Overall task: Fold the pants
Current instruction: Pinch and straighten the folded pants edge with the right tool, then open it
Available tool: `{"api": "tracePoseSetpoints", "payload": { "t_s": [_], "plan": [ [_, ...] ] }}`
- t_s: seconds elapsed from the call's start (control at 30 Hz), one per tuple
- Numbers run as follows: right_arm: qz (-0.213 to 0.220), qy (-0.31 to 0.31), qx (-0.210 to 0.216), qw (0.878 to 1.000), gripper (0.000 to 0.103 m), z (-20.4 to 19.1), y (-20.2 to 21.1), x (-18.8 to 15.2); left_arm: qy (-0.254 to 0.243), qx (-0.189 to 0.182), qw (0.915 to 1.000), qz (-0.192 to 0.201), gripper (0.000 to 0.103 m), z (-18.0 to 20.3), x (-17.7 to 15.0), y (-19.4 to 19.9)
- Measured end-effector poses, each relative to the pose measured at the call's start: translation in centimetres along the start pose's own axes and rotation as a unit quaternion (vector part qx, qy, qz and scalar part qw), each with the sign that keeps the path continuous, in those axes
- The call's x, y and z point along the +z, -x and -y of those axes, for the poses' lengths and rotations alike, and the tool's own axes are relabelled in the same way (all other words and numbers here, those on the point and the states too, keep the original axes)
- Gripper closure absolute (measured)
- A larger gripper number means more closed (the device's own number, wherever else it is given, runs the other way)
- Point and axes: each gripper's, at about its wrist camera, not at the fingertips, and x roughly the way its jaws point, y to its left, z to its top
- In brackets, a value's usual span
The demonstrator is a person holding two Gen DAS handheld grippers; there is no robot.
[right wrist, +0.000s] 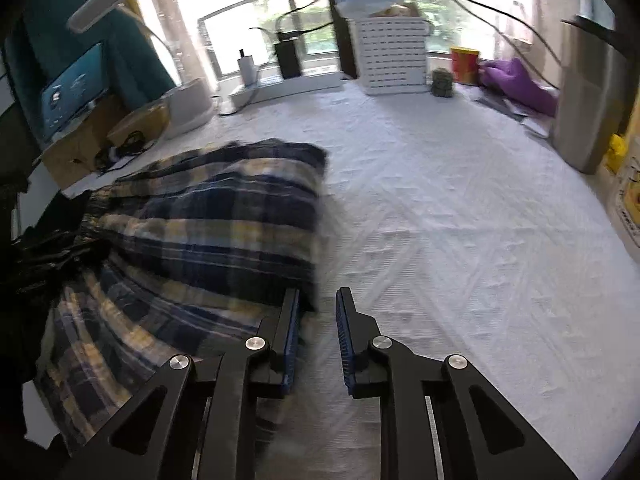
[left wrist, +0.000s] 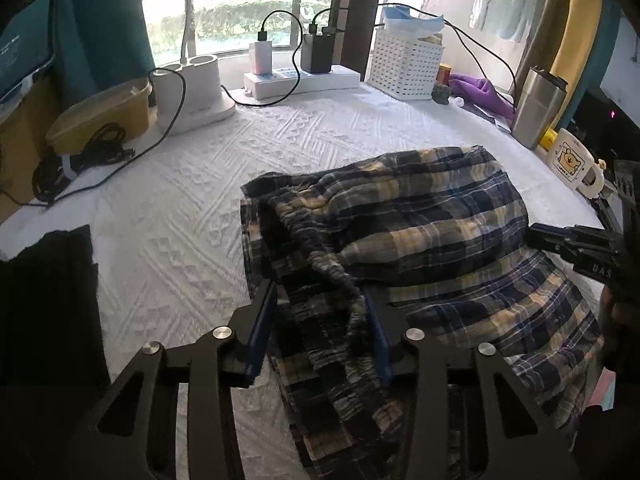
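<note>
- The plaid pants (left wrist: 420, 240), navy, cream and tan, lie bunched on the table's (left wrist: 192, 184) white embossed cloth, toward its near right part in the left wrist view
- One layer is folded over another, with the gathered waistband (left wrist: 320, 264) running as a ridge from the far left of the bundle toward the left tongs (left wrist: 320, 312)
- The bundle's long axis runs from near the camera away and rightward; its far end is rounded and puffed up
- Left tongs are spread, one finger on each side of the waistband ridge, not pinching it
- Right tongs (right wrist: 318, 312) are spread and hold nothing, just beside the pants' right edge (right wrist: 316, 240) over bare cloth; that view is blurred
- Along the table's far edge, by a window, stand a white perforated basket (left wrist: 404, 62), a power strip (left wrist: 304, 78) with chargers, a steel tumbler (left wrist: 538, 106) and a mug (left wrist: 570, 160)
</note>
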Motion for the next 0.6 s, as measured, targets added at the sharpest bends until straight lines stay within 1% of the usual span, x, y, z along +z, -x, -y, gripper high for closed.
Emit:
{"api": "tracePoseSetpoints", "payload": {
  "t_s": [0.1, 0.13, 0.2, 0.27, 0.3, 0.33, 0.37, 0.4, 0.5, 0.6],
  "plan": [
    [0.004, -0.016, -0.035, 0.999, 0.084, 1.1, 0.4, -0.1, 0.005, 0.007, 1.0, 0.001, 0.06, -0.1, 0.1, 0.3],
    [0.005, -0.027, -0.036, 0.999, 0.084, 1.7, 0.6, -0.1, 0.012, 0.004, 0.9999, 0.0, 0.058, -0.4, 0.2, 0.4],
    [0.014, -0.051, -0.027, 0.998, 0.083, 2.9, 1.3, -0.2, 0.029, -0.013, 0.9995, -0.002, 0.058, -1.0, 0.2, 0.9],
    [0.026, -0.054, -0.028, 0.998, 0.082, 3.3, 2.2, -0.1, 0.035, -0.018, 0.9992, 0.005, 0.058, -1.2, 0.2, 1.6],
    [0.03, -0.051, -0.029, 0.998, 0.069, 3.2, 2.4, 0.1, 0.034, -0.019, 0.9992, 0.012, 0.058, -1.1, 0.3, 2.1],
    [0.032, -0.048, -0.029, 0.998, 0.033, 3.2, 2.6, 0.2, 0.033, -0.015, 0.9992, 0.02, 0.058, -1.1, 0.3, 2.6],
    [0.035, -0.046, -0.025, 0.998, 0.013, 3.0, 2.8, 0.4, 0.033, -0.013, 0.999, 0.028, 0.057, -1.1, 0.5, 3.1],
    [0.04, -0.044, -0.019, 0.998, 0.0, 2.9, 2.9, 0.6, 0.036, -0.017, 0.9985, 0.037, 0.057, -1.2, 0.7, 3.6],
    [0.044, -0.041, -0.005, 0.998, 0.0, 2.4, 2.7, 1.3, 0.051, -0.029, 0.9969, 0.054, 0.051, -1.7, 1.4, 4.4],
    [0.044, -0.03, 0.005, 0.999, 0.0, 1.8, 2.3, 2.3, 0.05, -0.025, 0.9965, 0.062, 0.05, -1.9, 2.0, 4.2]
  ]
}}
